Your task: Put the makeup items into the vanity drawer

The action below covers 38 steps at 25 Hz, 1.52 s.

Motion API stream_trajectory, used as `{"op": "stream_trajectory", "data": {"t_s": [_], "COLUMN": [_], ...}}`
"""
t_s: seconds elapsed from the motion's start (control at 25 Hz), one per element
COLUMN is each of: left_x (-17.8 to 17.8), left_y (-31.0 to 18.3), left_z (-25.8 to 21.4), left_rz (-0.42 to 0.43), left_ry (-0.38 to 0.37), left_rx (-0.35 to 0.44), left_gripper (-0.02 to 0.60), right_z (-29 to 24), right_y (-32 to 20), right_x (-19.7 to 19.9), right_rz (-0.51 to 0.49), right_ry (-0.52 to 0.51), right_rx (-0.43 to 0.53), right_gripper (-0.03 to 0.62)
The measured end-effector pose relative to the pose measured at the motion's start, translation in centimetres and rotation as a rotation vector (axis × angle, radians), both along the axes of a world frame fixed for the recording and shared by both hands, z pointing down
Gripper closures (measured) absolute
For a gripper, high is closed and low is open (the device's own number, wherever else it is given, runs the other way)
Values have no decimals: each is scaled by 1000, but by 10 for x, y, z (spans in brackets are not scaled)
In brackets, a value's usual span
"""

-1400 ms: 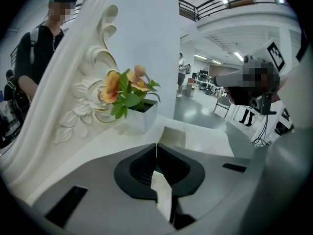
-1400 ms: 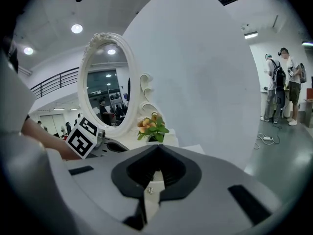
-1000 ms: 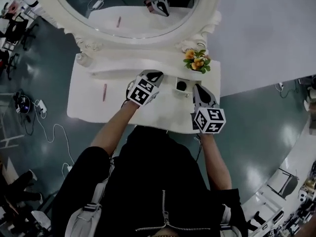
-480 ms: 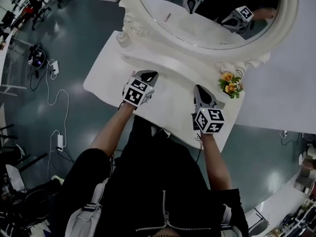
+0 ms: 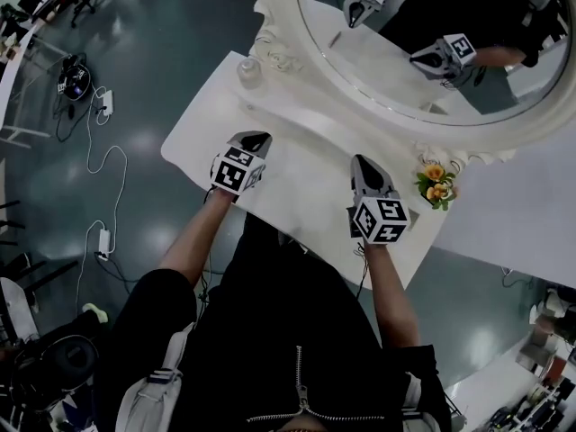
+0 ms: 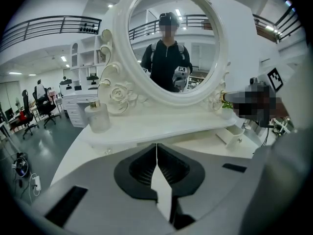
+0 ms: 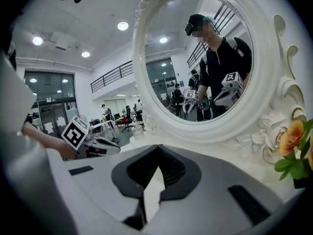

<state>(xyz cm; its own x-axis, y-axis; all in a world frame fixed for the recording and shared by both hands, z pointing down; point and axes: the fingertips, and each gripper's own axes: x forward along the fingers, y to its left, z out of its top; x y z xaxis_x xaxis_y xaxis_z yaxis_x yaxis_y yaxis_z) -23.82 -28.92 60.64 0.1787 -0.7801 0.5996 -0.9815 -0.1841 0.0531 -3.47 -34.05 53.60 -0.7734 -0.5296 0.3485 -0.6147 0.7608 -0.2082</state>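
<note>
My left gripper (image 5: 252, 140) hovers over the left half of the white vanity top (image 5: 301, 183), shut and empty; its jaws meet in a thin line in the left gripper view (image 6: 157, 146). My right gripper (image 5: 364, 163) is over the right half, also shut with nothing in it (image 7: 159, 150). A small white drawer (image 6: 234, 134) stands open at the right of the shelf. No makeup item shows on the table itself; a thin pink pencil appears only as a reflection (image 5: 335, 39) in the mirror.
The large oval mirror (image 5: 297, 79) in its carved white frame rises behind the table. A glass bottle (image 5: 249, 70) stands at the back left and orange flowers (image 5: 435, 184) at the back right. Cables (image 5: 94, 165) lie on the floor at the left.
Both grippers have moved leftward along the vanity top, the left one away from the small drawer. The head view has swung. The pencil seen on the table's left is out of sight now.
</note>
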Motion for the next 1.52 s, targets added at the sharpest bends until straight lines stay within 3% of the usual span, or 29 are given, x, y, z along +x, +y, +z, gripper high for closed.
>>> {"op": "stream_trajectory", "data": {"t_s": [0.4,0.52,0.6,0.84,1.2,1.52], "left_x": [-27,-32,-36,-47,-54,-50], "left_y": [0,1,3,9,15,16], "left_z": [48,66,78,117,143,144], "left_rz": [-7,-10,-7,-10,14,27], "left_ry": [-1,-19,-35,-32,-105,-107], "left_rx": [-119,-174,-205,-310,-416,-422], "left_gripper": [555,424,408,422,483,520], "right_z": [26,31,34,39,44,46], "right_y": [-8,-11,-11,-10,-13,-11], "right_x": [-11,-15,-18,-17,1,8], "right_rz": [28,33,38,58,111,129], "right_ry": [35,38,40,47,59,60], "right_rx": [-64,-79,-87,-99,-112,-116], "right_gripper": [588,588,588,588,588,588]}}
